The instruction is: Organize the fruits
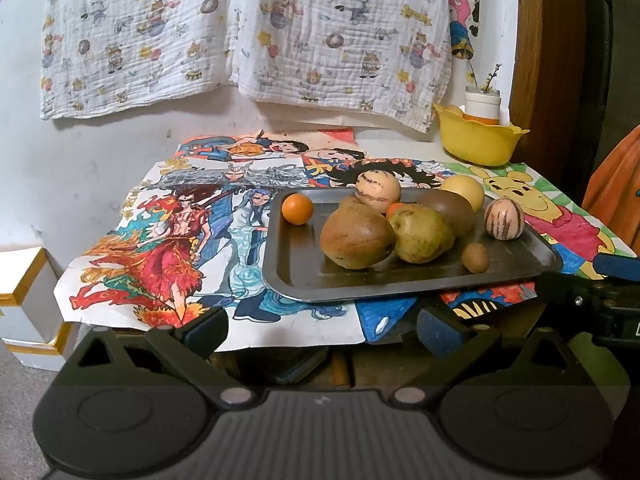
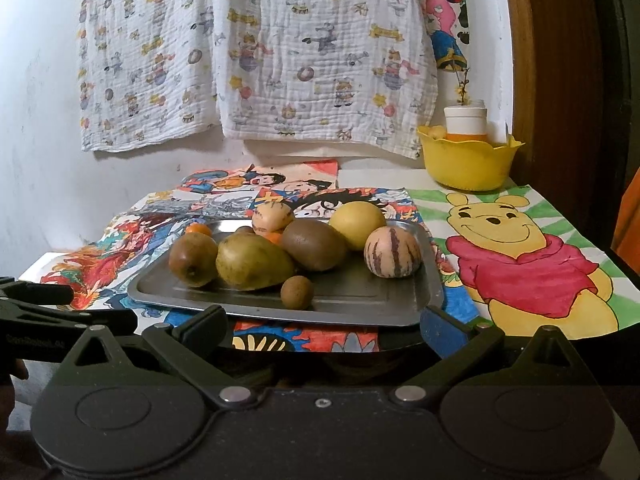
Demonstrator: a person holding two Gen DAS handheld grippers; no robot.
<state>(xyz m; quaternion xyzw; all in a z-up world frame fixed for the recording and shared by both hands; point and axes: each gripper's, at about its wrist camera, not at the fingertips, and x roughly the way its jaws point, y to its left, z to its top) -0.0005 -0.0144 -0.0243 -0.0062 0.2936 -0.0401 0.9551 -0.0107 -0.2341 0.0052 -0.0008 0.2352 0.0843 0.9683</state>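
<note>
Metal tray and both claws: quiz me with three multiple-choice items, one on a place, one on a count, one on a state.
1. Where does the yellow scalloped plastic bowl stand?
A. on the grey metal tray
B. at the table's far right corner, off the tray
C. on the floor

2. How many pale fruits with purple stripes lie on the grey metal tray?
A. one
B. two
C. four

3. How do the two claws stand?
A. both open and empty
B. both shut on fruit
C. left shut on an orange

Answers: 1 B, the bowl sits beyond the tray near the wall. 2 B, one near the tray's right end, one at the back. 3 A, left claw and right claw have jaws spread with nothing between.
</note>
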